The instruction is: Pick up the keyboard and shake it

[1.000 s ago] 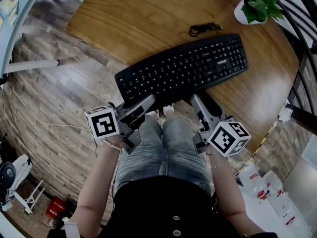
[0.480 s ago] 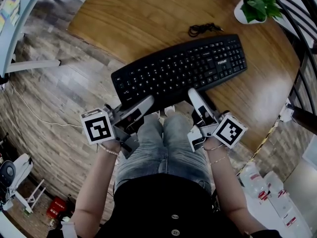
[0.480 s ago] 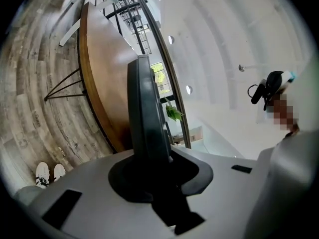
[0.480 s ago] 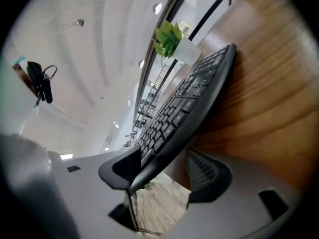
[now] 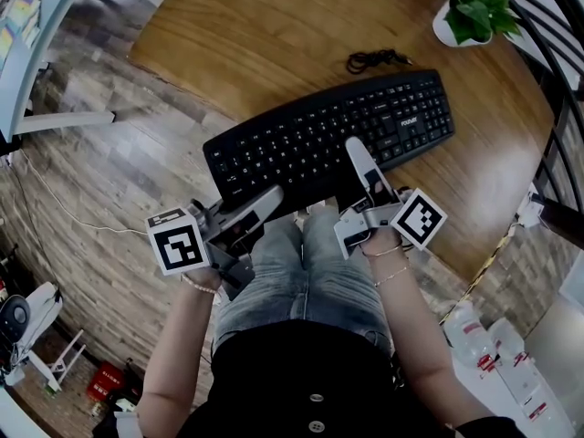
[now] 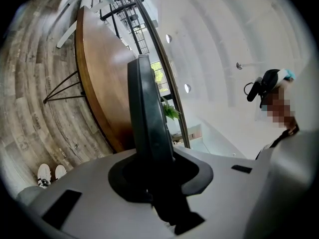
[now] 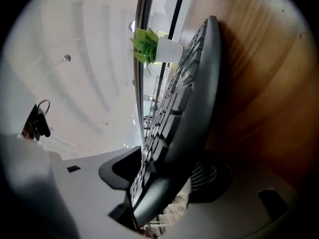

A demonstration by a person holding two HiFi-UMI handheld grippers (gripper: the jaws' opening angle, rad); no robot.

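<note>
Jaws of the left gripper point(image 5: 272, 199) clamp the keyboard point(image 5: 310, 140) edge — right gripper point(image 5: 356, 160) jaws, just widened, straddle it unclenched.

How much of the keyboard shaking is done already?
Barely started. The left hand-held gripper is clamped on the near edge of the keyboard. The right hand-held gripper has just been opening its jaws, with the keyboard between them, not squeezed. The keyboard looks to rest on the table. Left: close the right, lift, shake.

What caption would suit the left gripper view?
Left gripper clamped on the black keyboard's edge, wooden table alongside.
</note>
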